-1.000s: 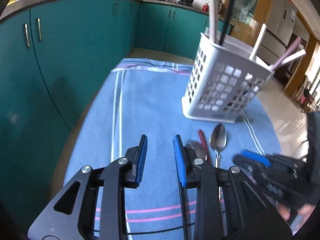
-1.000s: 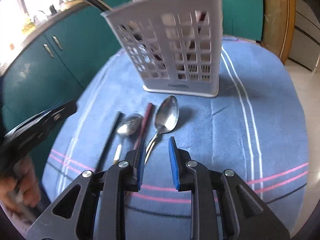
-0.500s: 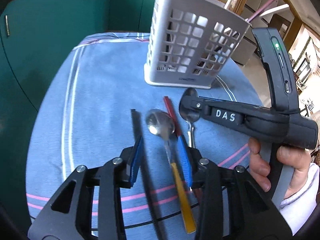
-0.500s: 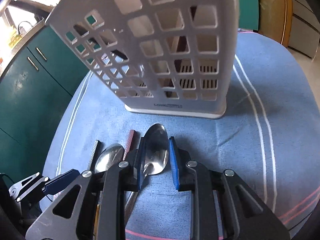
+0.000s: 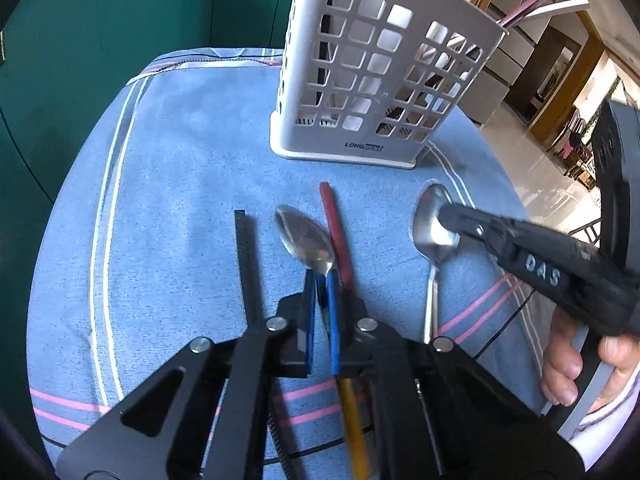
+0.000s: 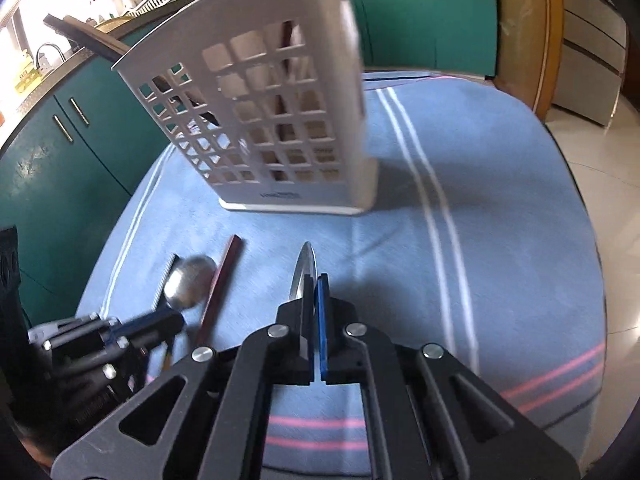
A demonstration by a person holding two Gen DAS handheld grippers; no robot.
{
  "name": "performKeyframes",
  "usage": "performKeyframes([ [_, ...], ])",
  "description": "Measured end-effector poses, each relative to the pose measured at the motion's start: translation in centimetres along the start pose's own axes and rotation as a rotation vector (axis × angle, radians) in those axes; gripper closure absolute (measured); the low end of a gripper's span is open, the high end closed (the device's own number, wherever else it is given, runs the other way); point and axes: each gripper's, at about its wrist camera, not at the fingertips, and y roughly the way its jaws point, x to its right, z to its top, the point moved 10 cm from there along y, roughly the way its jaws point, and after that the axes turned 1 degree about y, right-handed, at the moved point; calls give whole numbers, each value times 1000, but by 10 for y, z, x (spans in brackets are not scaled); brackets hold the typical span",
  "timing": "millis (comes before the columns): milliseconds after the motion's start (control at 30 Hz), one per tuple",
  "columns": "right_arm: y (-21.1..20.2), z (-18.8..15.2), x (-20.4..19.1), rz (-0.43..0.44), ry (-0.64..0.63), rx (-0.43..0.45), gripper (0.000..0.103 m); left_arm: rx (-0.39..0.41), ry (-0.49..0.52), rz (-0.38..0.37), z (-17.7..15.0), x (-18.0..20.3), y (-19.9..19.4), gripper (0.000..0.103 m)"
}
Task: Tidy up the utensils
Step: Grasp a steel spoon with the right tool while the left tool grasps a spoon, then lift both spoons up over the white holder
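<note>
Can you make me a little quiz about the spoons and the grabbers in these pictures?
1. True or false: the left gripper is closed on the yellow-handled spoon.
2. Which thing lies between the two spoons on the blue cloth? A) the red chopstick B) a fork C) a knife
3. Fill in: the right gripper holds the all-metal spoon by its ____.

Key
1. True. Its blue pads pinch the spoon's neck, just behind the bowl.
2. A. The black chopstick lies further left, and the white basket stands behind.
3. Bowl, gripped edge-on.
</note>
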Motion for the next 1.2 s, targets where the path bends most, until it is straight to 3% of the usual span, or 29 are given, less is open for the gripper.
performKeyframes([
  [133, -5, -15, 12, -18, 36, -1, 100, 11, 22, 7, 1, 6, -1, 101],
  [333, -16, -27, 28, -28, 65, 4, 100, 6, 52, -40, 0, 27, 1, 100],
  [533, -25, -31, 34, -31, 74, 5, 100, 40, 44, 7, 15, 14, -4, 88],
  [600, -24, -31, 36, -27, 75, 1, 94, 44, 37, 15, 22, 7, -4, 82],
  [733, -26, -29, 39, -3, 83, 11, 89, 37, 54, 31, 36, -9, 6, 81],
  [1200, -5, -22, 41, 148, 104, -21, 89, -25, 61, -143, 29, -6, 31, 82],
])
